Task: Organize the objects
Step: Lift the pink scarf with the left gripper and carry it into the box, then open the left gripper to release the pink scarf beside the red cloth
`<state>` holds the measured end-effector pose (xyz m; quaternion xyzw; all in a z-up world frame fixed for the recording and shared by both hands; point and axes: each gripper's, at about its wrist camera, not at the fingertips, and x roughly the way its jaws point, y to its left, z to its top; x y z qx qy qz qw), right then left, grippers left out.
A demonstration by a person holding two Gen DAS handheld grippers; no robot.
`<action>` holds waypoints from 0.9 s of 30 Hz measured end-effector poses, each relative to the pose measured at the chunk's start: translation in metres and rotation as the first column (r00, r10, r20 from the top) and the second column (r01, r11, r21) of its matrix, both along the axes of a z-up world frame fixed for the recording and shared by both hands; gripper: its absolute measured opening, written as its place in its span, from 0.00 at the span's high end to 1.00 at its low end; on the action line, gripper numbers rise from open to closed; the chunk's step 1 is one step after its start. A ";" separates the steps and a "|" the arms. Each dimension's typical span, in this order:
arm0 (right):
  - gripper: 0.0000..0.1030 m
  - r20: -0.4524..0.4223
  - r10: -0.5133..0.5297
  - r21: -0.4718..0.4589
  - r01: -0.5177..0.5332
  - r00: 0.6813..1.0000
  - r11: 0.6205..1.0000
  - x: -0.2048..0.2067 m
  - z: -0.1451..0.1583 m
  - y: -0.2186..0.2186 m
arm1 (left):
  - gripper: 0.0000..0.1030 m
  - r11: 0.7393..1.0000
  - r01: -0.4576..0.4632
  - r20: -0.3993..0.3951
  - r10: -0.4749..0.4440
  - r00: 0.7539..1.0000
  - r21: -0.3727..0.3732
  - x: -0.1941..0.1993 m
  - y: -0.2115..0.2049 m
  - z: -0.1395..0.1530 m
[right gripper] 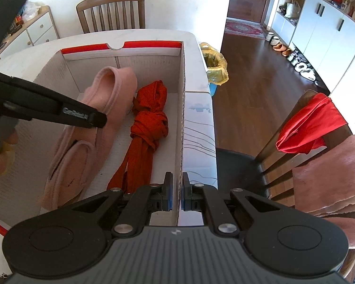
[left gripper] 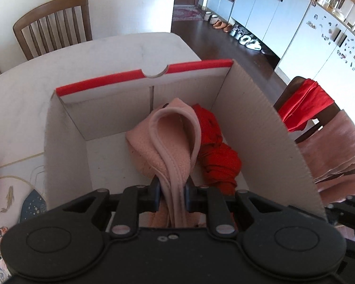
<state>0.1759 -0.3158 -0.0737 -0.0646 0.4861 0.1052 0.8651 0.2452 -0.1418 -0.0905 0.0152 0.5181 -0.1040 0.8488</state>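
A white cardboard box with a red far rim stands on the white table. Inside it lie a pink fleece garment and a knotted red cloth. My left gripper is shut on the pink garment's folded edge, low inside the box. In the right wrist view the same box holds the pink garment on the left and the red cloth on the right. My right gripper is shut on the box's right wall. The left gripper's body reaches in from the left.
A wooden chair stands behind the table. Another chair on the right carries a red cloth and a pink towel. A bin with a yellow bag sits past the table's edge. White cabinets and shoes line the far wall.
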 end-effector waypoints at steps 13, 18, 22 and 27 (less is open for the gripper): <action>0.94 -0.005 0.004 0.017 -0.004 1.000 1.000 0.000 0.000 -0.003 | 0.78 0.999 0.036 -0.069 -0.036 0.997 -0.001 0.011 0.004 -0.021; 0.94 -0.007 0.001 0.015 -0.001 1.000 1.000 0.000 0.000 -0.003 | 0.71 0.999 0.048 -0.076 -0.049 0.996 -0.016 0.008 0.006 -0.021; 0.94 -0.004 -0.002 0.013 0.002 1.000 1.000 0.000 0.001 -0.002 | 0.52 0.998 0.057 -0.052 -0.058 0.997 -0.013 0.001 0.008 -0.013; 0.94 0.002 -0.005 0.006 0.005 1.000 1.000 0.000 0.002 -0.002 | 0.50 0.997 0.071 -0.020 -0.071 0.997 -0.005 -0.010 0.010 -0.001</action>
